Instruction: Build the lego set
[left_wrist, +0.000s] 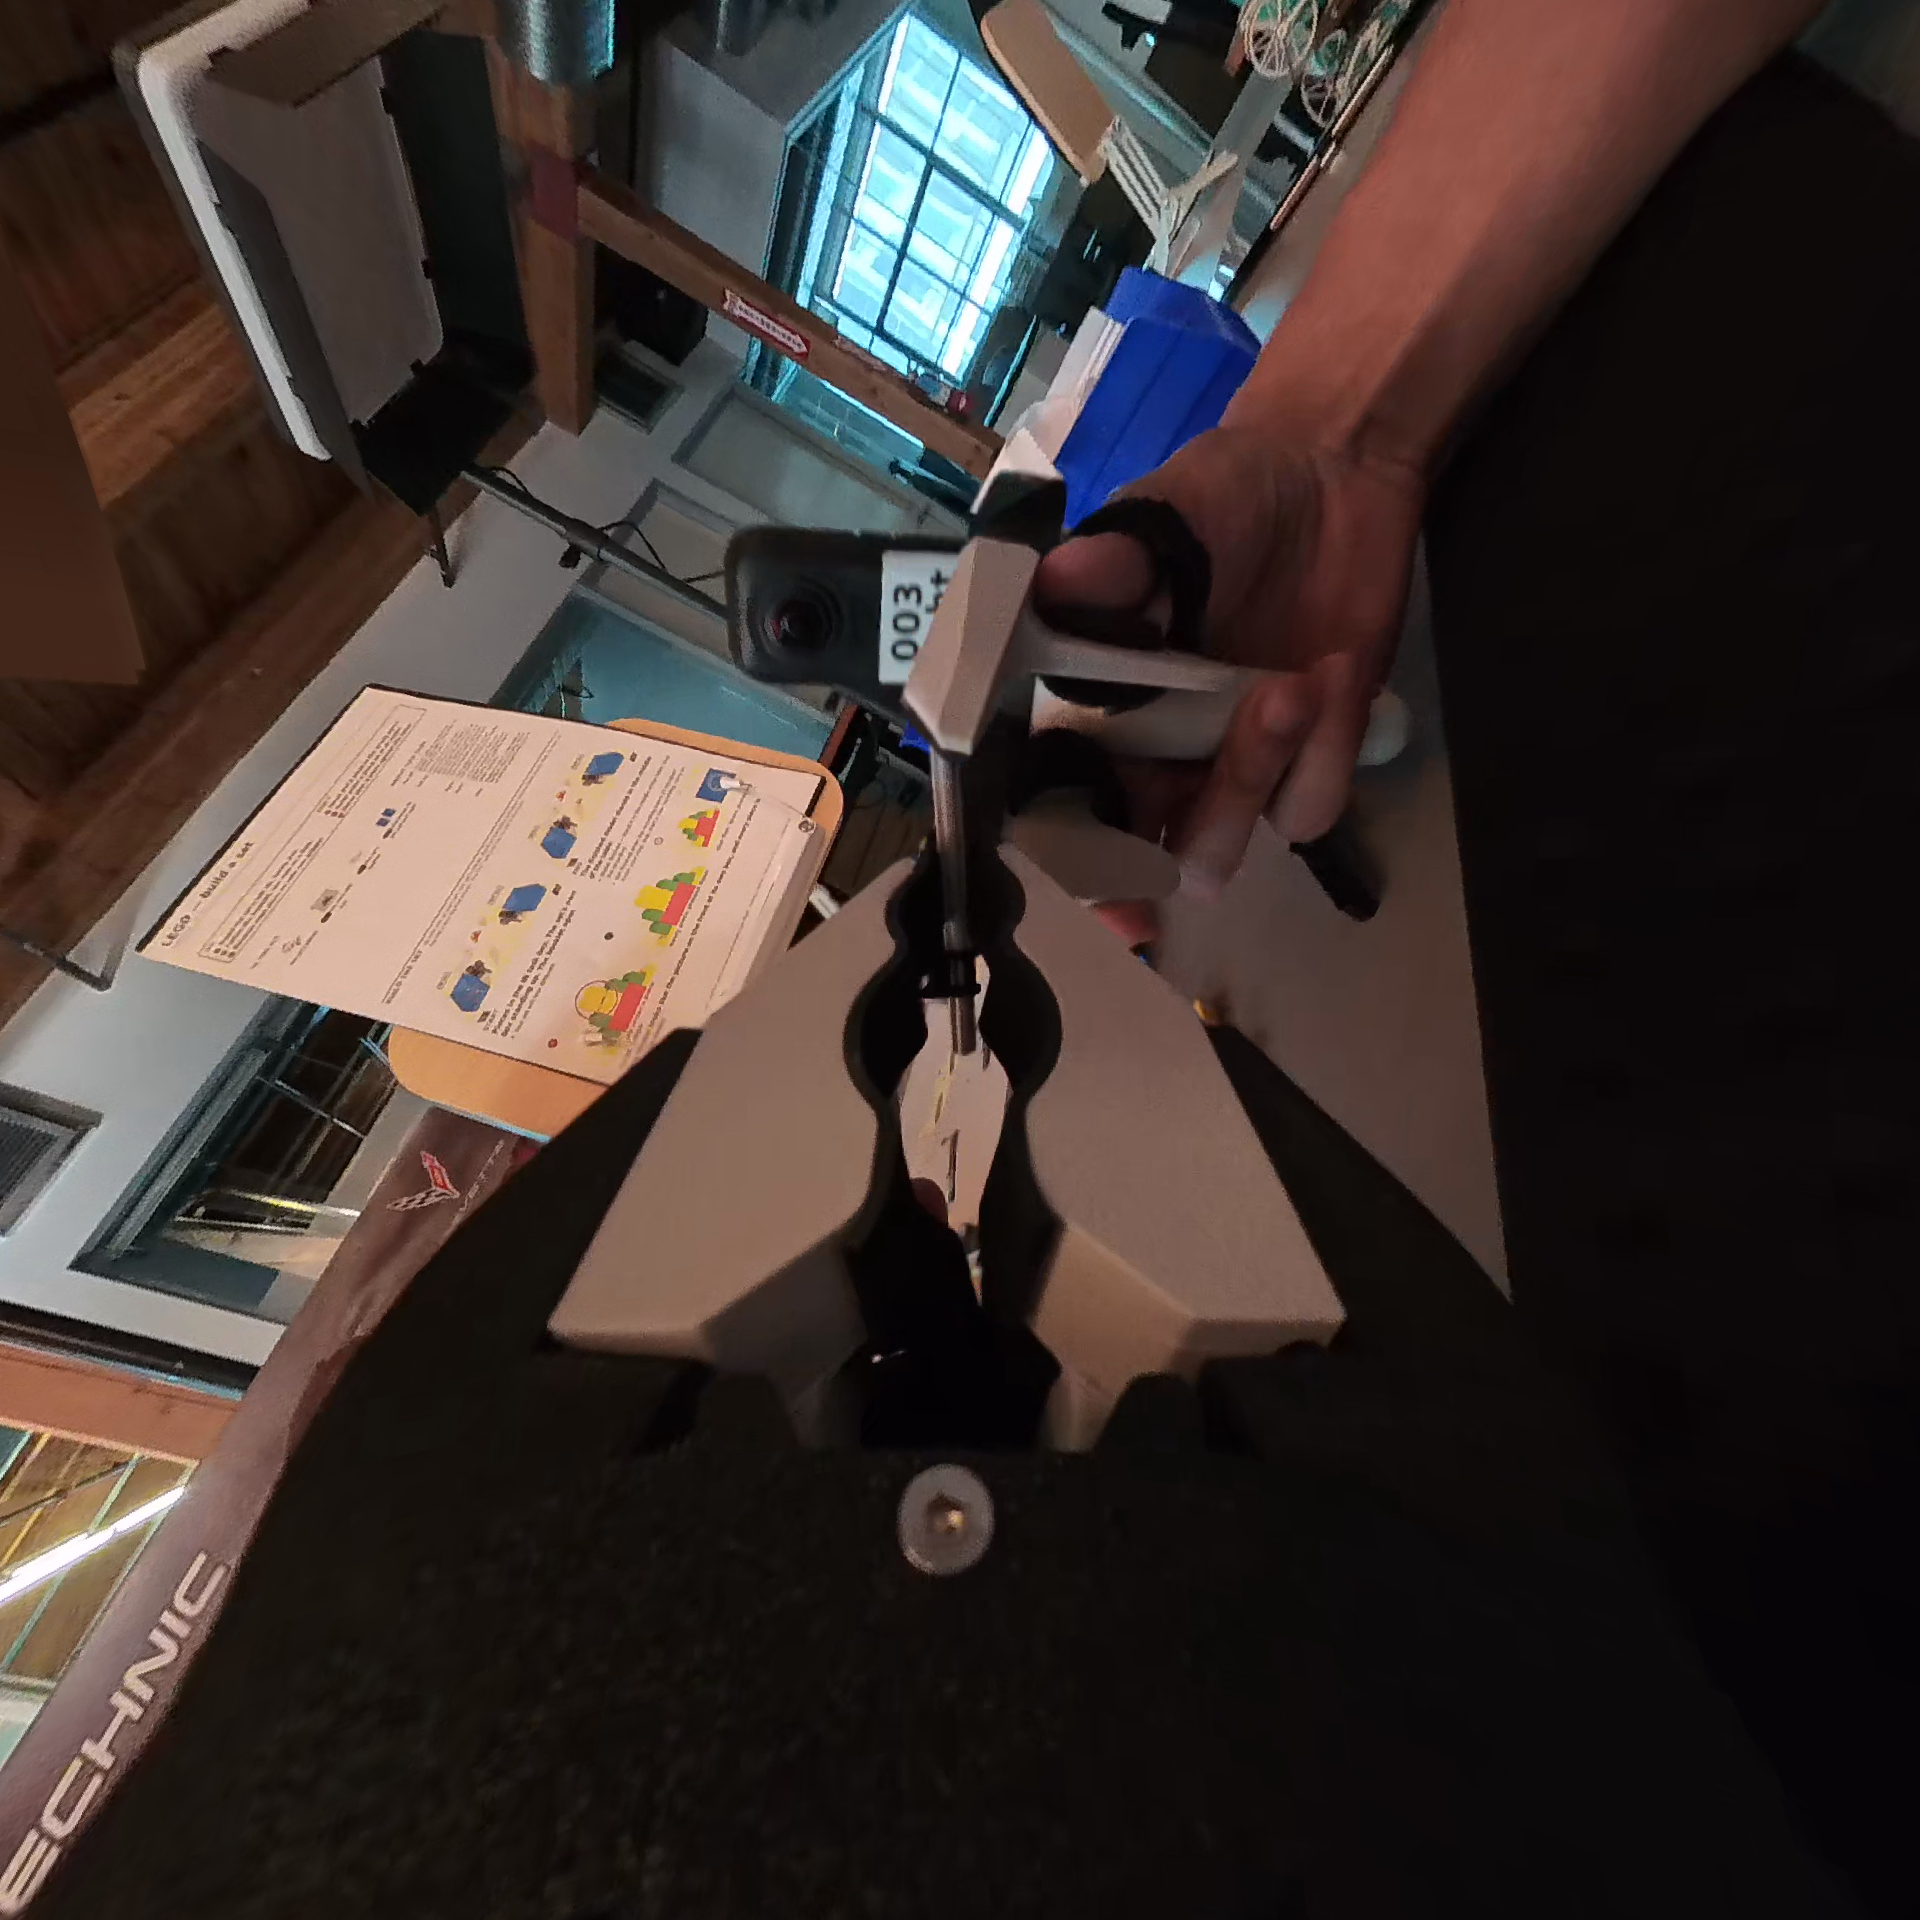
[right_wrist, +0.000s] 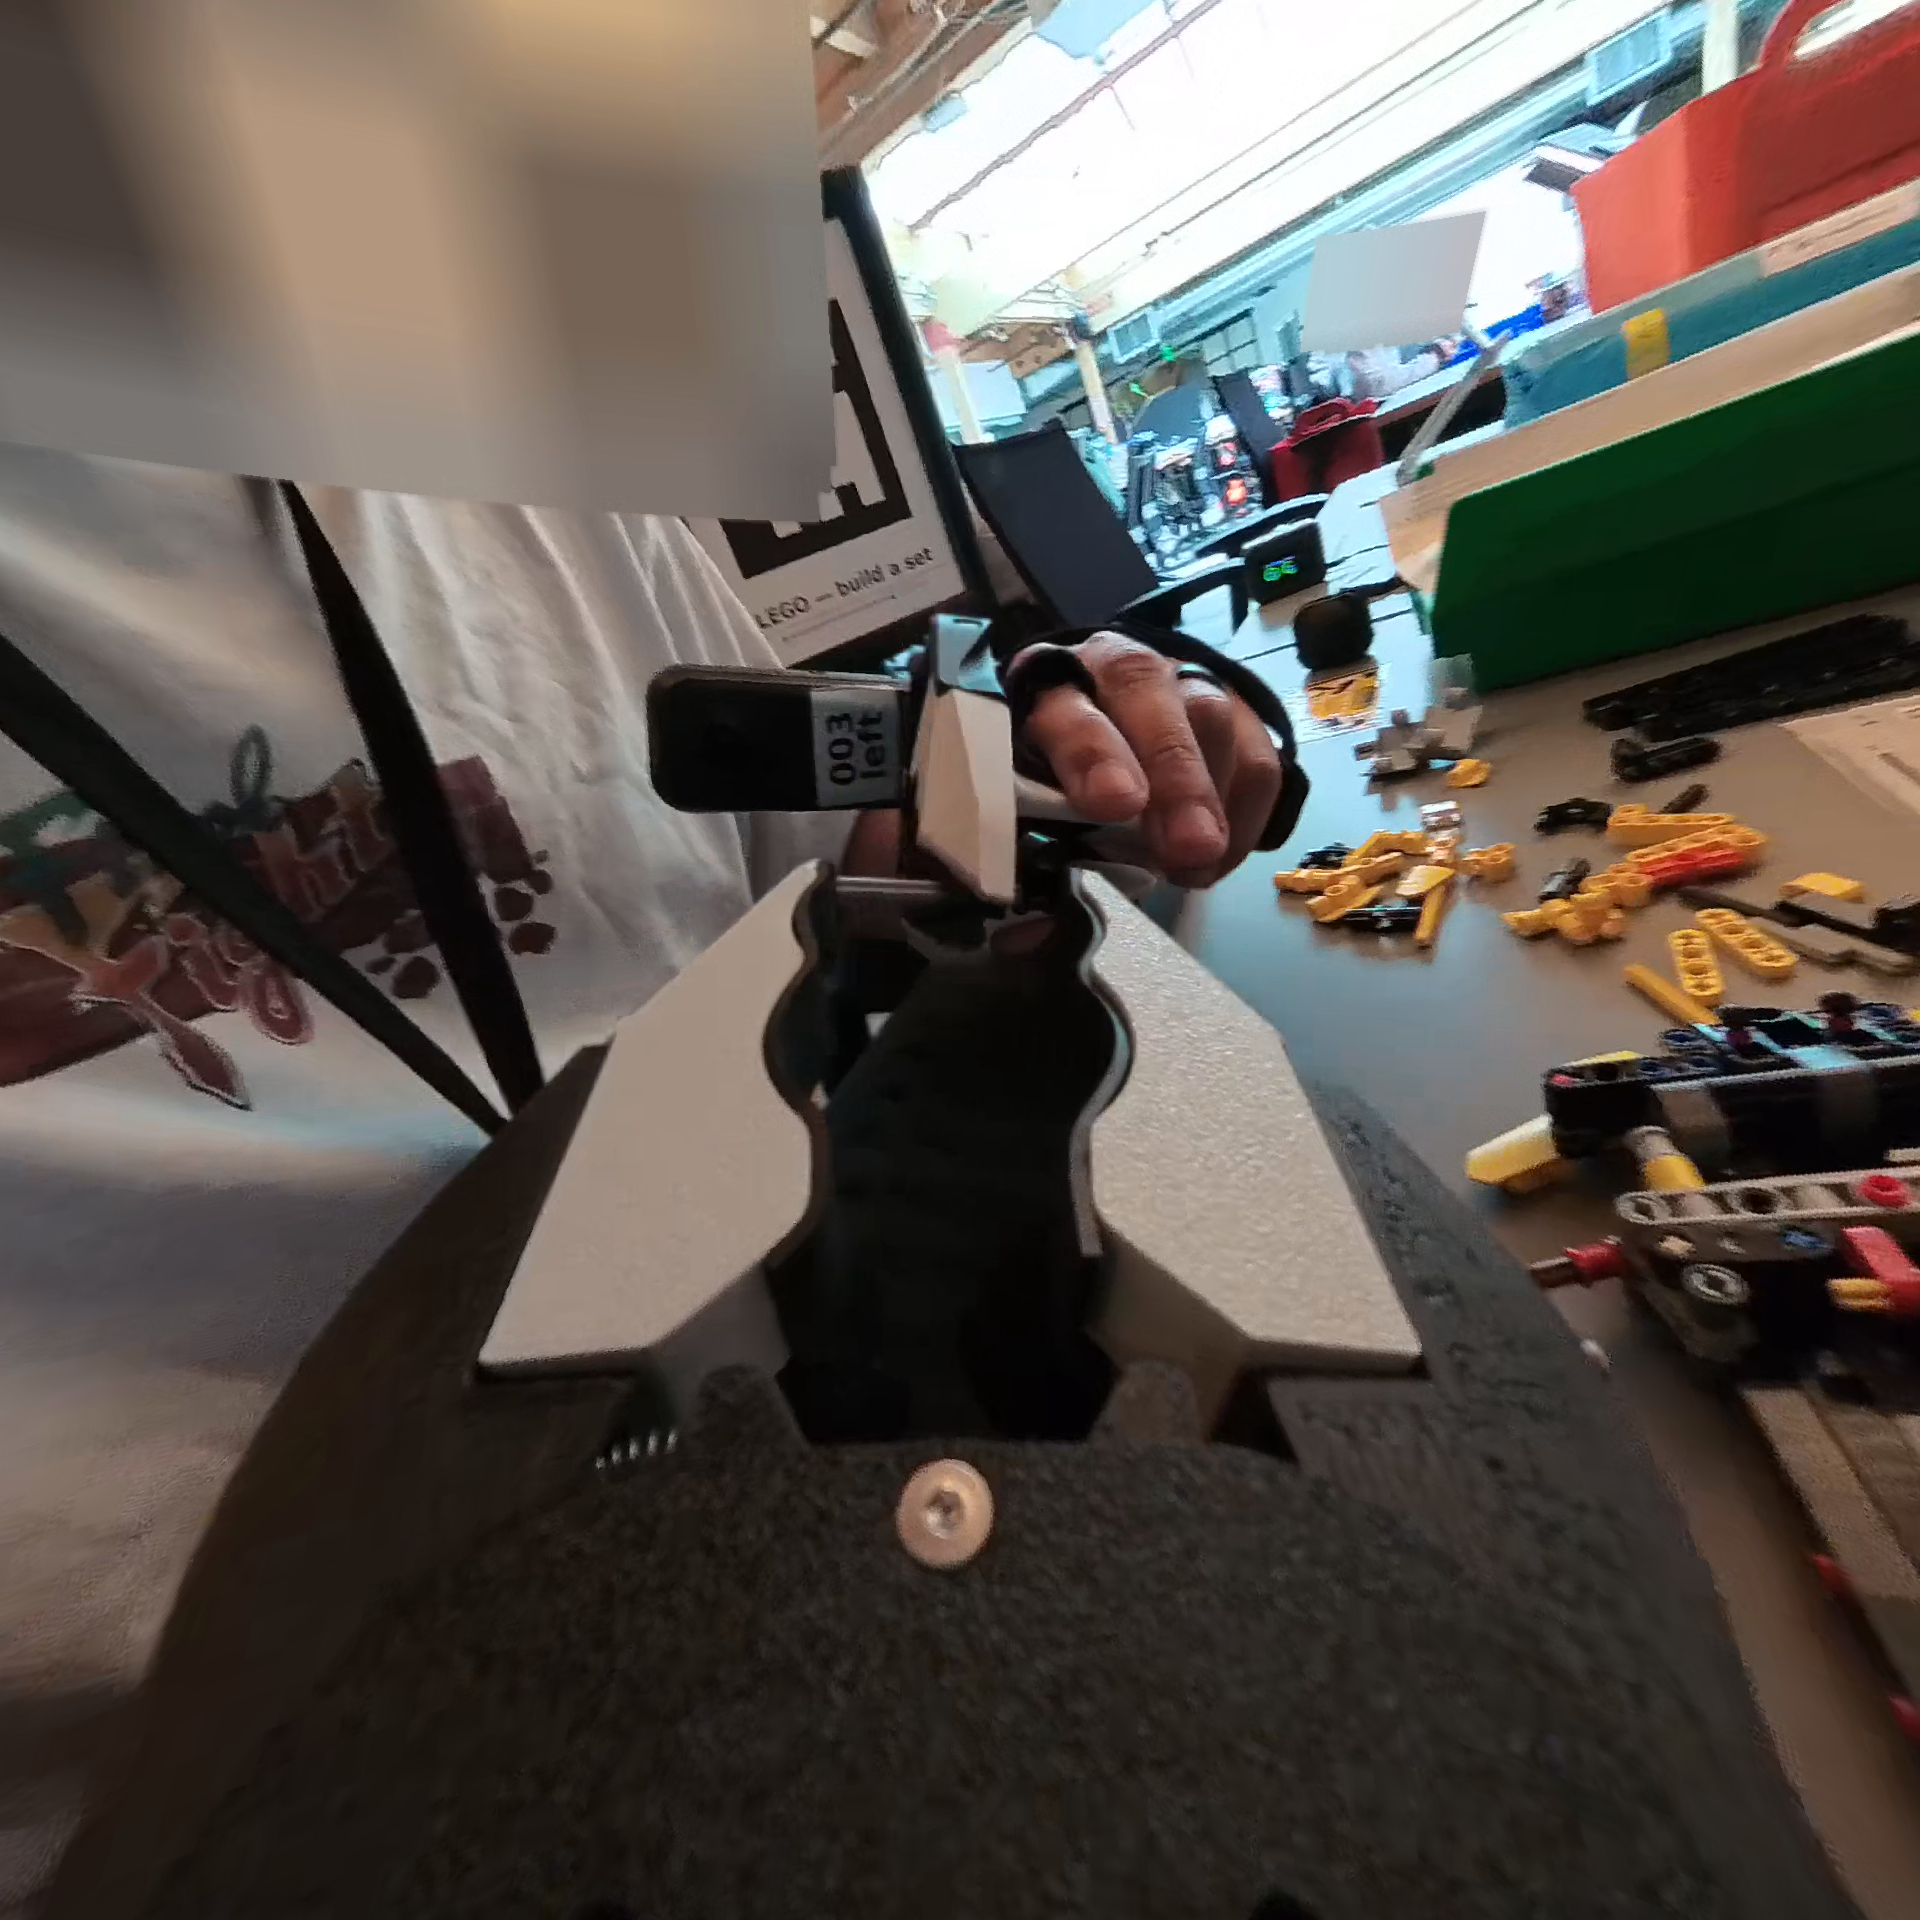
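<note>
A thin grey axle (left_wrist: 943, 821) with a small black piece (left_wrist: 954, 982) on it runs between the pads of my left gripper (left_wrist: 956, 873), whose jaws are closed on it. My right gripper (right_wrist: 956, 904) has its jaws apart. The axle (right_wrist: 883, 894) lies across its tips, one end touching the left fingertip. A dark shape that I cannot identify fills the gap behind. A hand (right_wrist: 1132, 758) holds the left gripper just beyond. A partly built black and grey model (right_wrist: 1766, 1174) sits on the dark table (right_wrist: 1403, 1039) at the right.
Loose yellow and black pieces (right_wrist: 1621, 883) lie scattered behind the model. A green box (right_wrist: 1662, 540) and a red bag (right_wrist: 1745, 177) stand at the back. An instruction sheet on a clipboard (left_wrist: 499, 883) and a blue bin (left_wrist: 1164, 384) show in the left wrist view. Left and right tips are no more than a few centimetres apart.
</note>
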